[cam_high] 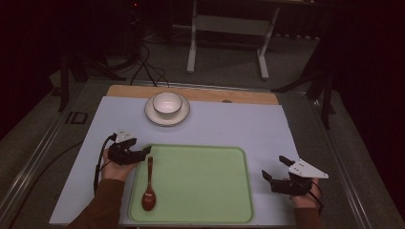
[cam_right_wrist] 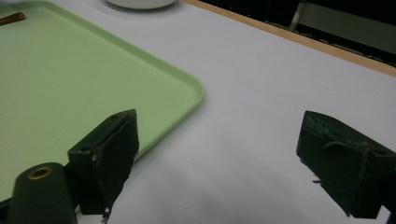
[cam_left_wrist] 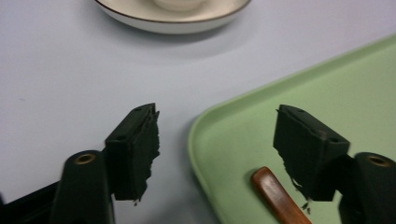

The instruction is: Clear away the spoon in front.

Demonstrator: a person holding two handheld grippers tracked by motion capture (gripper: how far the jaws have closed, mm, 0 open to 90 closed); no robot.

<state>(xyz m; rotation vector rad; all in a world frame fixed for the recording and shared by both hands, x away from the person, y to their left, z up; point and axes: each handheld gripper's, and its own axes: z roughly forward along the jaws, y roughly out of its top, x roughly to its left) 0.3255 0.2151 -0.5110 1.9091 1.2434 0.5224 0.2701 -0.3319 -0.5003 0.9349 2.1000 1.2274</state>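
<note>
A brown wooden spoon (cam_high: 149, 187) lies along the left side of the green tray (cam_high: 200, 191), bowl toward me. My left gripper (cam_high: 144, 153) hovers at the tray's far left corner, open, its jaws straddling the rim and the spoon's handle end (cam_left_wrist: 275, 196) without touching it. My right gripper (cam_high: 275, 168) rests open on the table just right of the tray, with nothing between its black pads (cam_right_wrist: 112, 158). A white bowl (cam_high: 167, 102) sits on a white plate (cam_high: 167, 118) beyond the tray.
The pale blue mat (cam_high: 267, 129) covers the table, with a wooden strip (cam_high: 248, 97) along its far edge. Cables and a white stand's legs (cam_high: 192, 52) stand on the floor beyond. Bare mat lies right of the tray (cam_right_wrist: 261, 93).
</note>
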